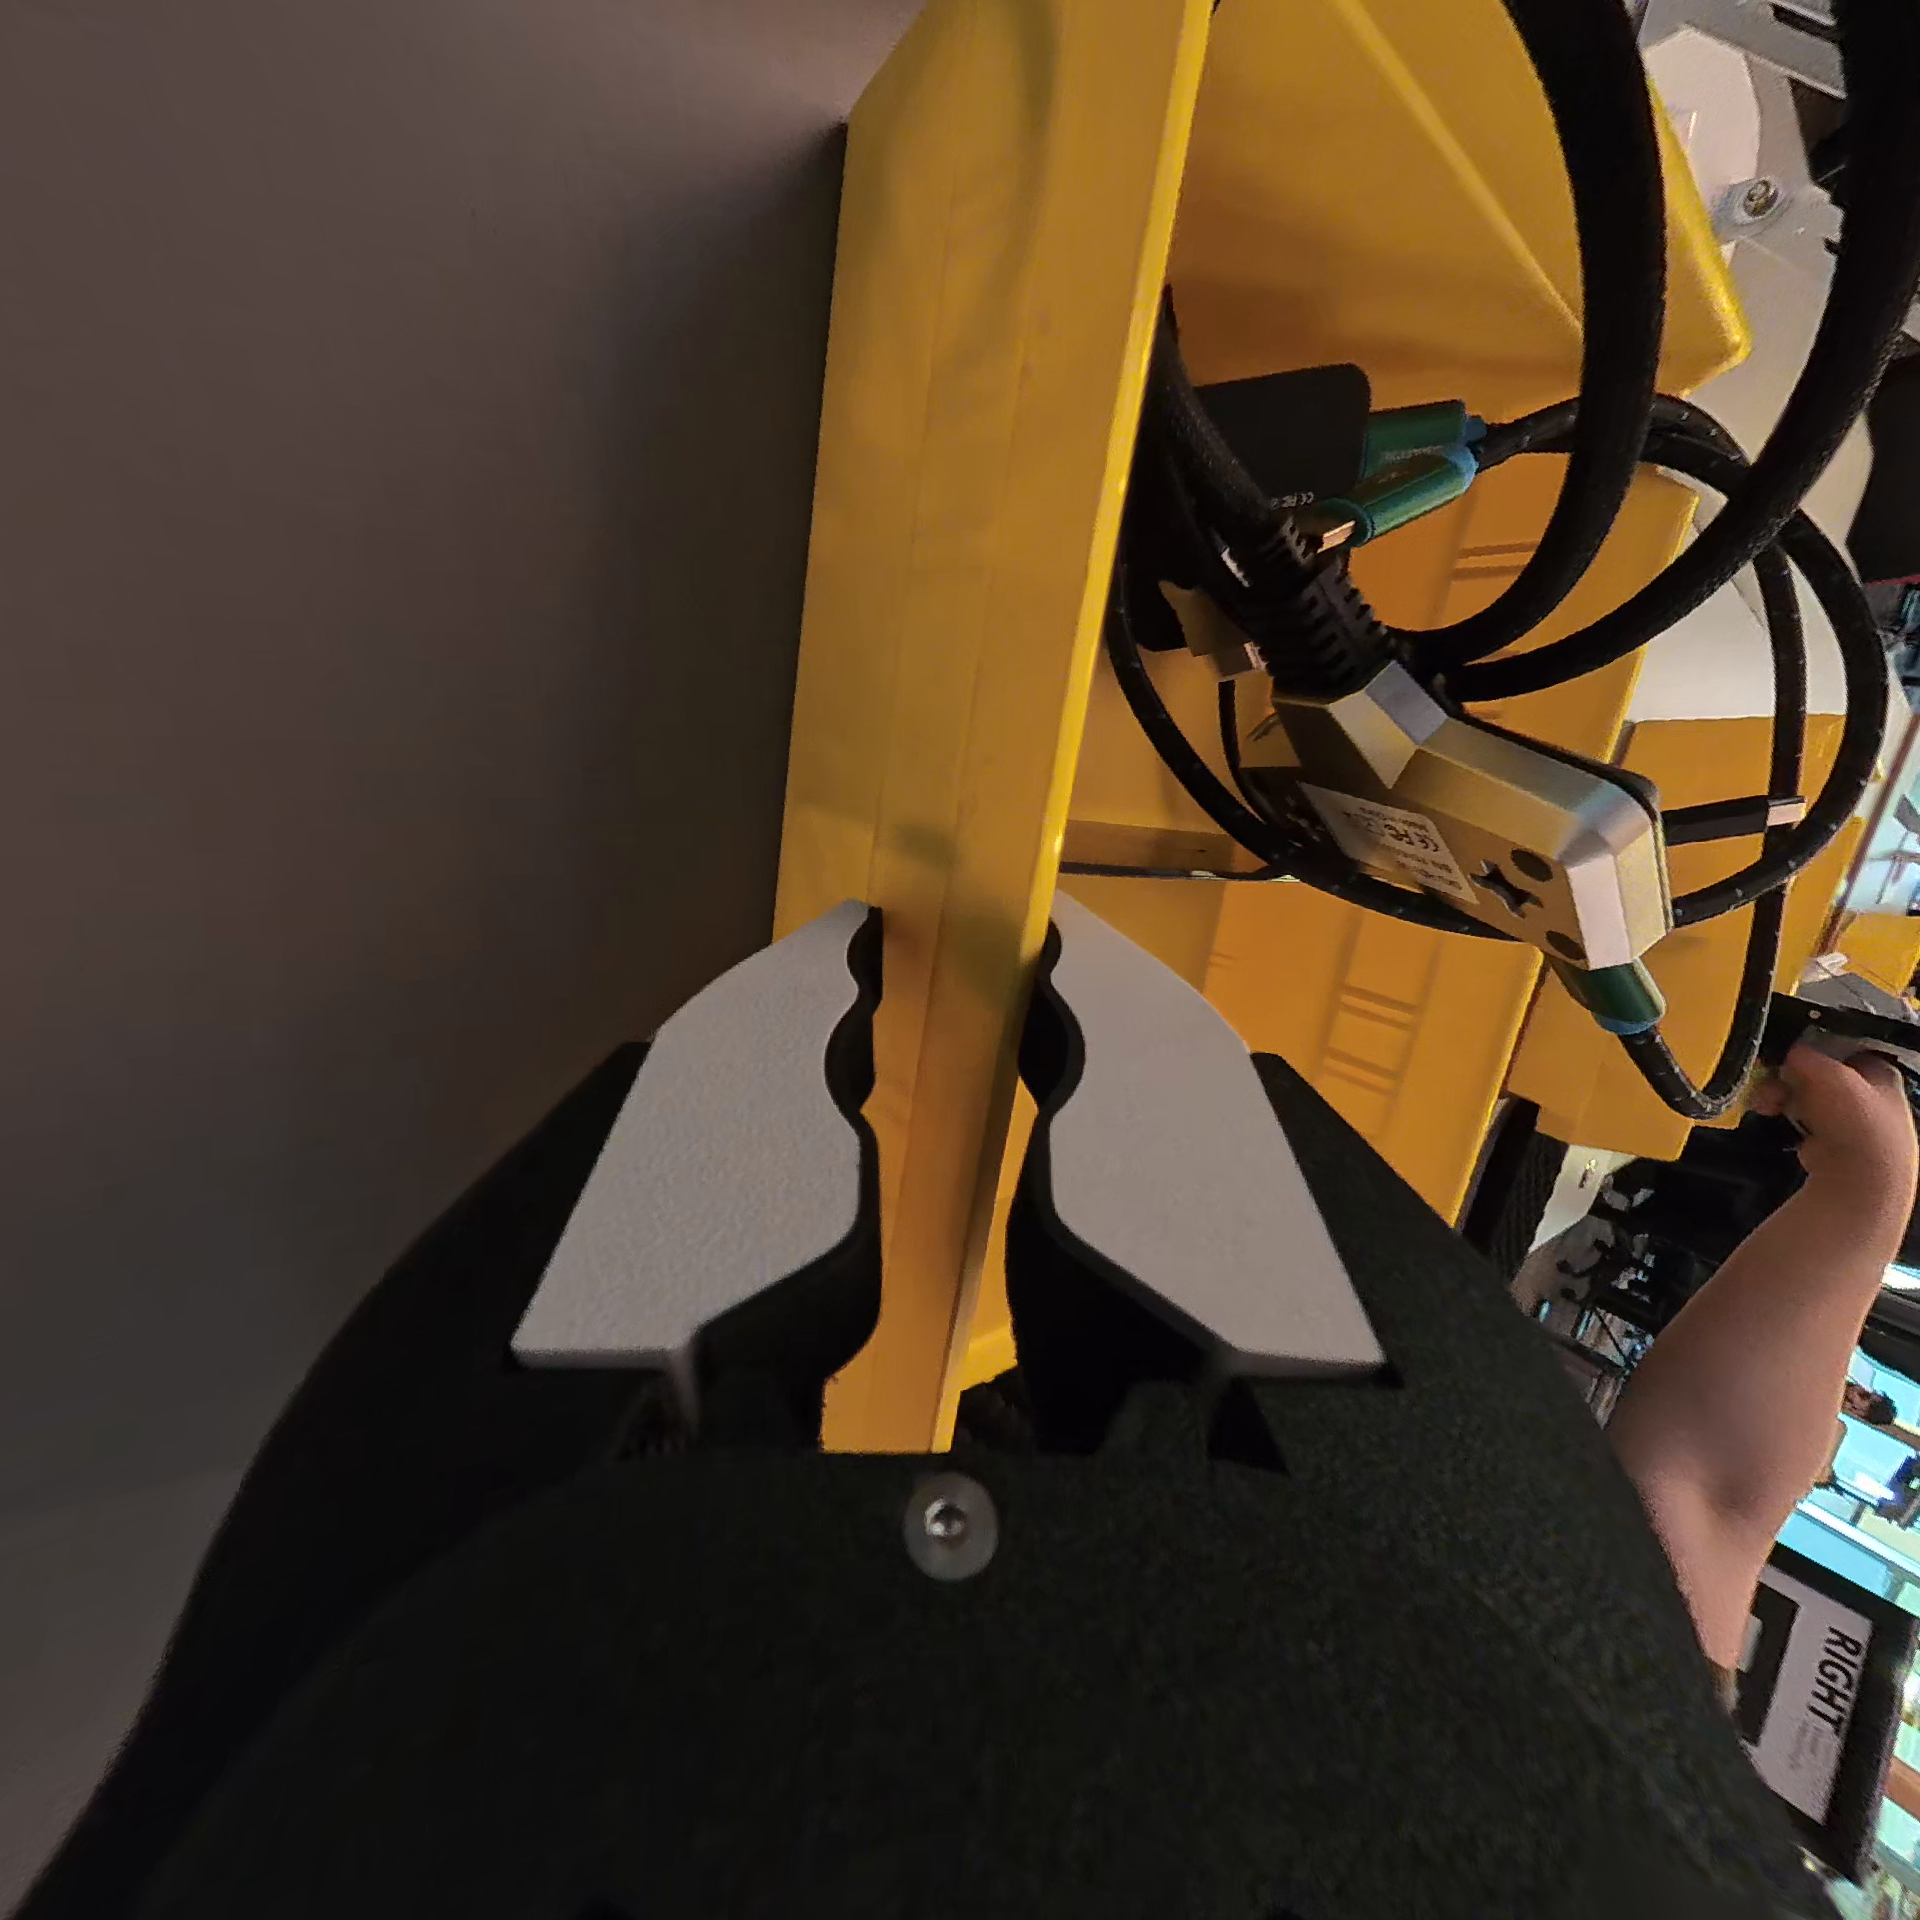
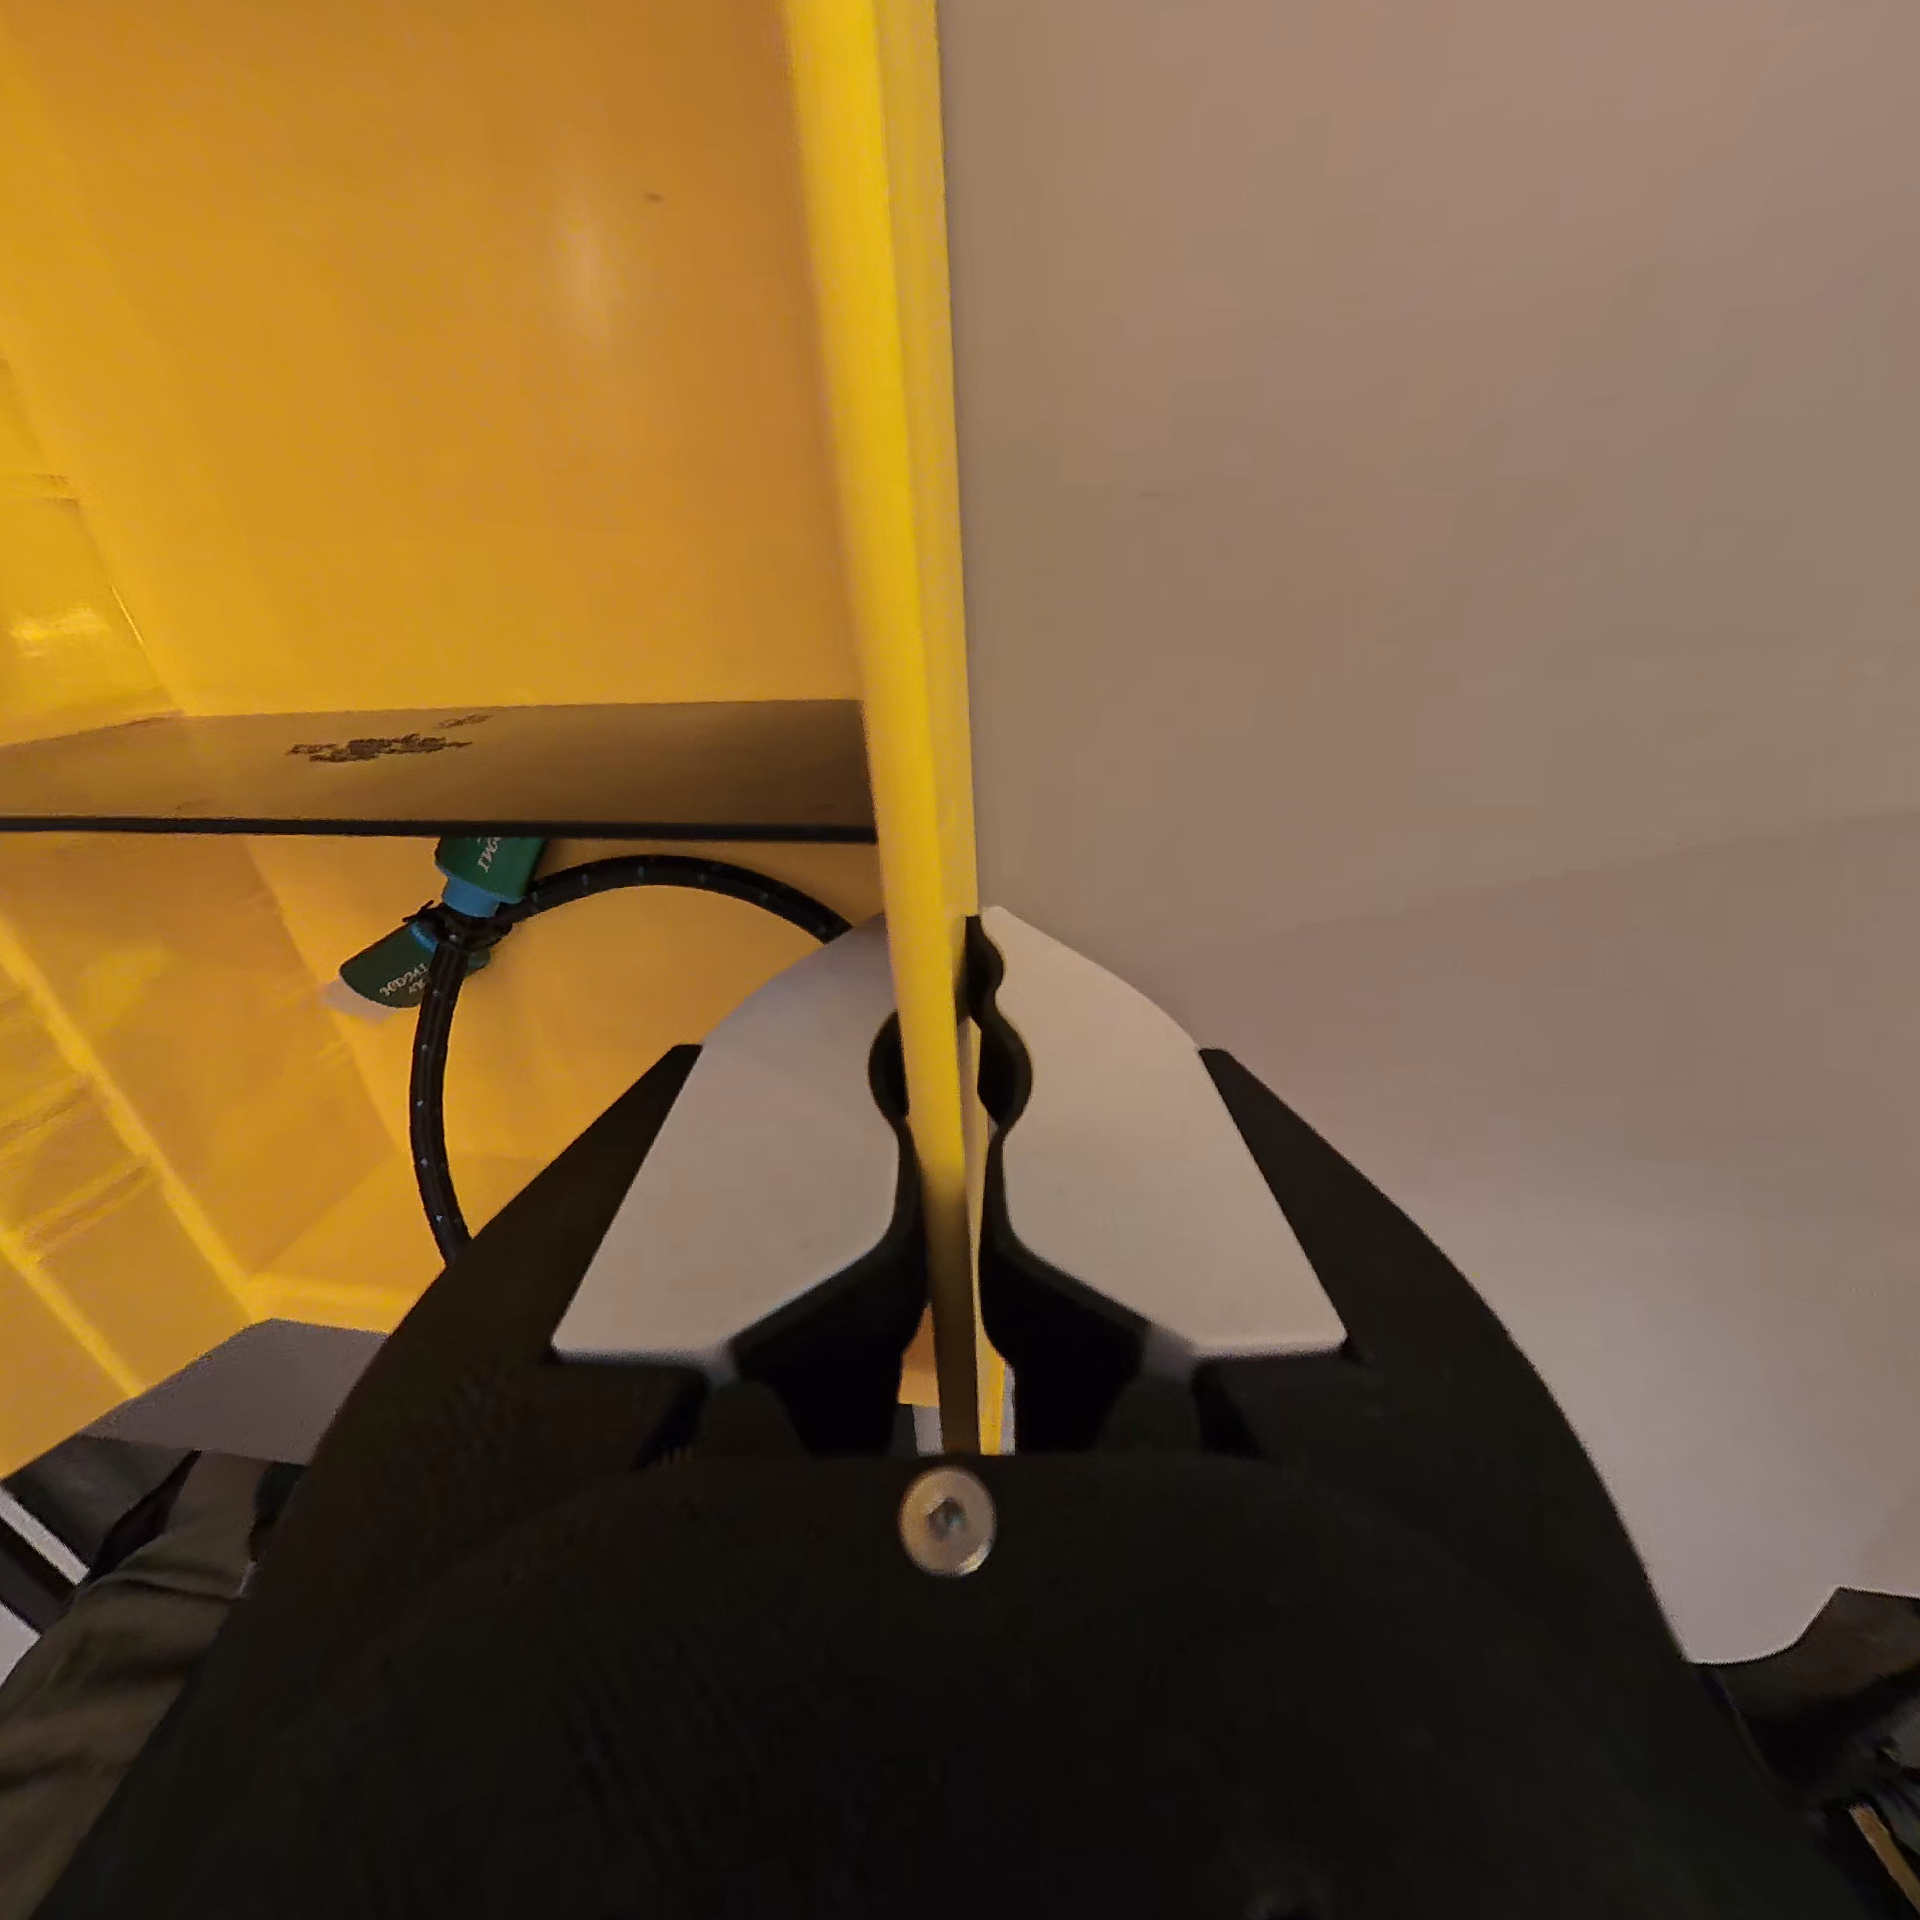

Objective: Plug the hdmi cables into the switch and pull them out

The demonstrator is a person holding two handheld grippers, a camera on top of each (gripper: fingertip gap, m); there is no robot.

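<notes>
Left wrist view shows your left gripper [image 1: 956, 940] clamped on the rim of the yellow bin [image 1: 966, 520], one finger outside the wall and one inside. The bin appears tipped; its contents hang inside to the right of the gripped wall.

The switch [image 1: 1475, 831] is a flat silver box with bevelled corners and a white label on its visible face. Its long axis runs diagonally, from upper left to lower right in this view. A ribbed black plug [image 1: 1325, 613] enters its upper-left end, and a green-shelled HDMI connector [image 1: 1605, 987] sits at its lower-right end. Black braided cables [image 1: 1766, 582] loop around it. Two further green connectors [image 1: 1418, 468] lie above, beside a black box [image 1: 1288, 426]. A person's hand [image 1: 1839, 1112] shows at the right edge.

Right wrist view shows your right gripper [image 2: 961, 935] closed on another thin yellow wall of the bin. Inside, two green connectors [image 2: 478, 868] sit beneath a flat black panel [image 2: 436, 769], with a looped braided cable.
</notes>
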